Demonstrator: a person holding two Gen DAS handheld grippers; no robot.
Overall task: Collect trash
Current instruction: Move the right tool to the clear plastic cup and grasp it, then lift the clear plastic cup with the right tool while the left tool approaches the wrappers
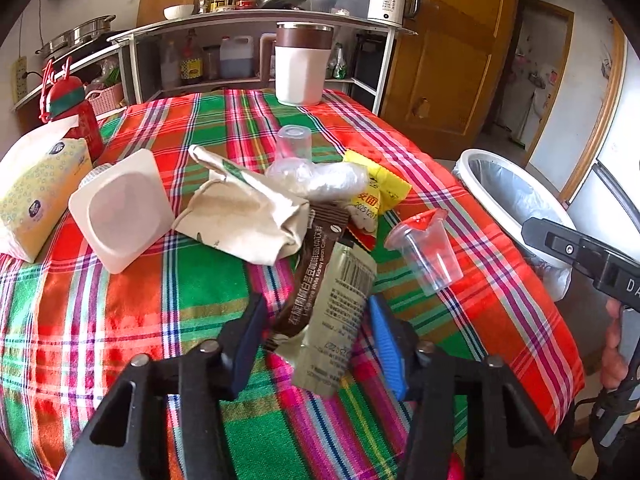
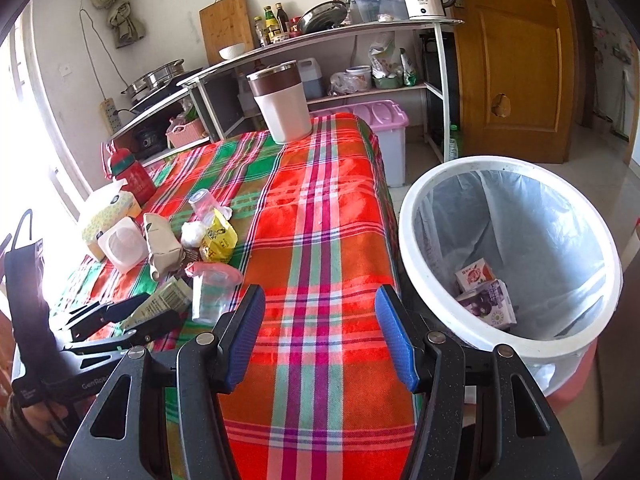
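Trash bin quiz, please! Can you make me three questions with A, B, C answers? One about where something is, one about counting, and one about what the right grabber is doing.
1. Where does the bin stand?
A. Beside the table, off its edge
B. On a shelf
C. Upside down on the floor

2. How many small boxes lie in the bin?
A. None
B. Two
C. Five

3. What is the right gripper doing?
A. Squeezing a cup
B. Squeezing a tissue pack
C. Open, holding nothing

Answers:
1. A, its white rim sits next to the checked cloth, lower than the tabletop.
2. B, one red-and-white box and one purple box show at the bottom.
3. C, only cloth shows between its blue pads.
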